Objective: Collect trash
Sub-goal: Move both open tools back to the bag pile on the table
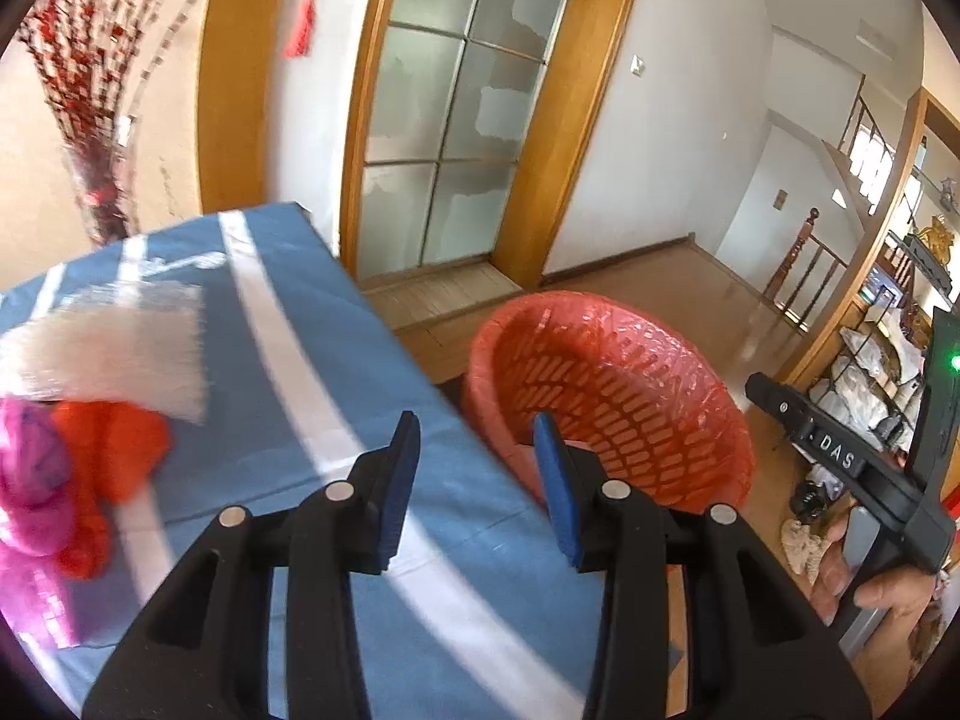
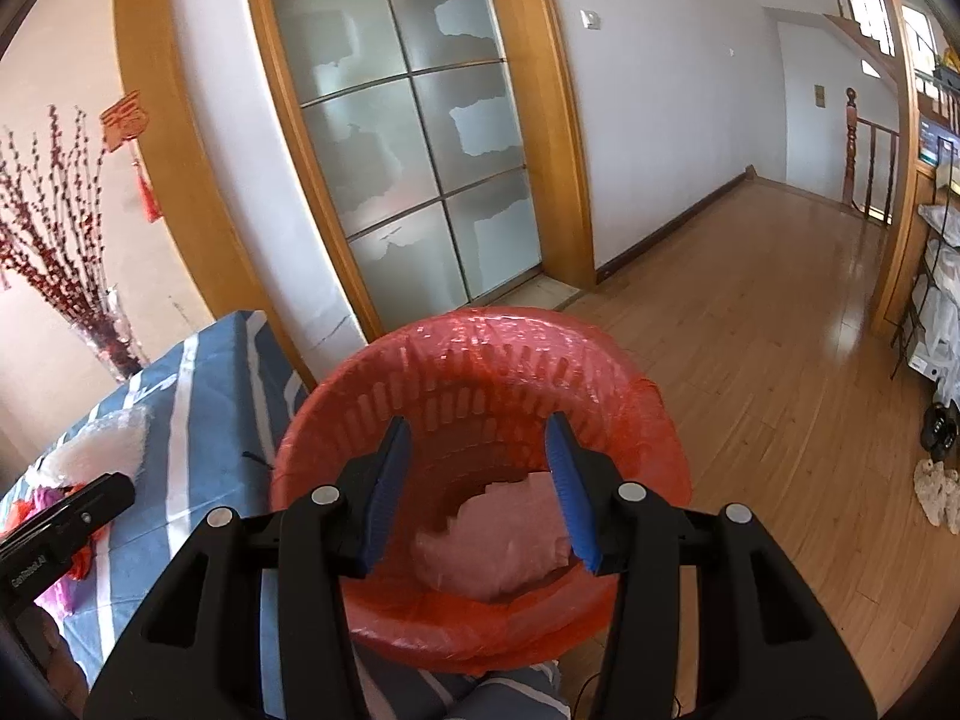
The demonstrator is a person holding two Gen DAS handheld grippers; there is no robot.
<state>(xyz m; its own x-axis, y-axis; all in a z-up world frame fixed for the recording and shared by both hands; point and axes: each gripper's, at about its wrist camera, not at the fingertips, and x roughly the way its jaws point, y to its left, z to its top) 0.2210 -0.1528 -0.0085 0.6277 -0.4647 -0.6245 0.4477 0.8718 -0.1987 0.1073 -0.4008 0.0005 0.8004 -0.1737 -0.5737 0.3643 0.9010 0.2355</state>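
Note:
A red slatted bin (image 2: 480,396) lined with a red plastic bag stands on the floor beside the table; a pale crumpled piece of trash (image 2: 498,546) lies at its bottom. My right gripper (image 2: 477,474) hangs open over the bin's mouth with nothing between its blue pads. My left gripper (image 1: 477,468) is open and empty above the table's right edge, the bin (image 1: 612,384) just beyond it. On the blue striped tablecloth (image 1: 312,396) lie a white bubble-wrap sheet (image 1: 120,342), an orange-red plastic bag (image 1: 108,456) and a pink bag (image 1: 30,480).
A frosted glass sliding door (image 2: 408,138) in a wooden frame stands behind the bin. A vase of red branches (image 2: 66,240) is at the table's far corner. Metal shelves with bags (image 2: 936,300) line the right wall. A hand (image 1: 864,576) holds the right gripper's body.

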